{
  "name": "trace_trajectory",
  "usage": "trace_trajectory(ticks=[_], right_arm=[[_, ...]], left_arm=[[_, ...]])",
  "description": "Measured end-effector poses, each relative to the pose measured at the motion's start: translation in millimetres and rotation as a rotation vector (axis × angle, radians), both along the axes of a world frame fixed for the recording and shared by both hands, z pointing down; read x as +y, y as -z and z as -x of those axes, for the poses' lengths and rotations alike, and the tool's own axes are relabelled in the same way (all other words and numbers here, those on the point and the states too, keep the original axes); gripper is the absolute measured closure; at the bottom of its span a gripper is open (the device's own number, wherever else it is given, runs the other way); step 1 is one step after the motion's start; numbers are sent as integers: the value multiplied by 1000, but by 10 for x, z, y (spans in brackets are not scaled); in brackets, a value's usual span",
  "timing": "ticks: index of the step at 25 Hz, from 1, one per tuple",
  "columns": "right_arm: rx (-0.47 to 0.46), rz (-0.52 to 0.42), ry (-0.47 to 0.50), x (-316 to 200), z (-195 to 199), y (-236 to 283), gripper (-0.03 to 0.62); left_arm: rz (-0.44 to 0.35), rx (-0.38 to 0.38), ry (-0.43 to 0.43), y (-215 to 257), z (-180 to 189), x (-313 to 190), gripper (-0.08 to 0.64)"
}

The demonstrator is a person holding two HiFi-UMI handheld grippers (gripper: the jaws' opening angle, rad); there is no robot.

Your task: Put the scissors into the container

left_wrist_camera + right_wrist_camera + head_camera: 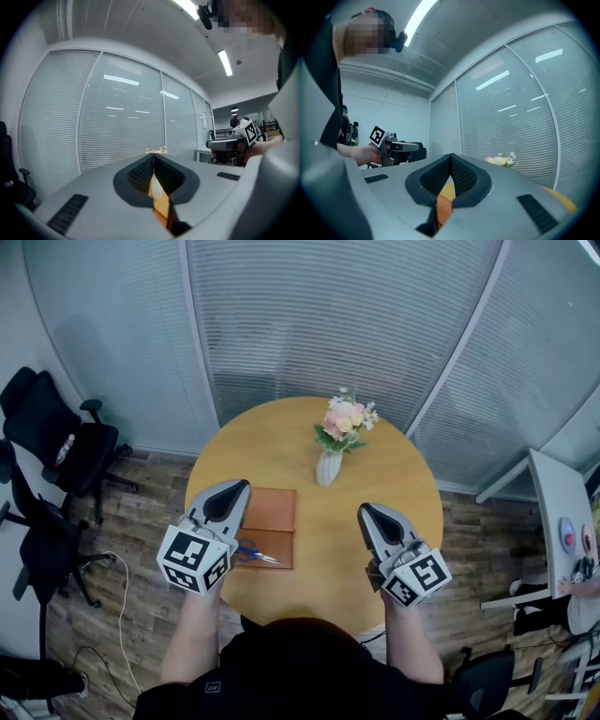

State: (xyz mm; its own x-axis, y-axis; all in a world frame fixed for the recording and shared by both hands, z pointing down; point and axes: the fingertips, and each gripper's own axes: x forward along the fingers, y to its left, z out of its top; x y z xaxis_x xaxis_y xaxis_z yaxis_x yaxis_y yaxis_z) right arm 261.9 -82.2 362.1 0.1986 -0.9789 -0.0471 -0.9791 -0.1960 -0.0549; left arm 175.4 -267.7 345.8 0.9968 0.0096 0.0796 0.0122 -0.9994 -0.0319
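Left tool (241, 487) closed, empty | right tool (365, 512) closed, empty | blue-handled scissors (255, 554) on brown container (274, 510)

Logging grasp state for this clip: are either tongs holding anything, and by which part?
Nothing is held: left tongs and right tongs are shut and empty; the scissors lie free.

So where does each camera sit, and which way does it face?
Head view: on the person's head, facing steeply down at the table, flowers and scissors; both arms, the left gripper and the right gripper show.
Left gripper view: on the left gripper, facing along its shut jaws toward the blinds; the right gripper shows at right.
Right gripper view: on the right gripper, facing along its shut jaws; the left gripper shows at left.
Both gripper views share the flowers.
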Motion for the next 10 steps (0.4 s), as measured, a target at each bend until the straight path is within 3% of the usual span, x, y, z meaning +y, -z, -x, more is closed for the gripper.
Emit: trace_trajectory(ticks=[10], right_arm=[[-19, -7, -16, 79, -52, -31, 558]], left_arm=[[6, 11, -8, 28, -25, 17, 546]])
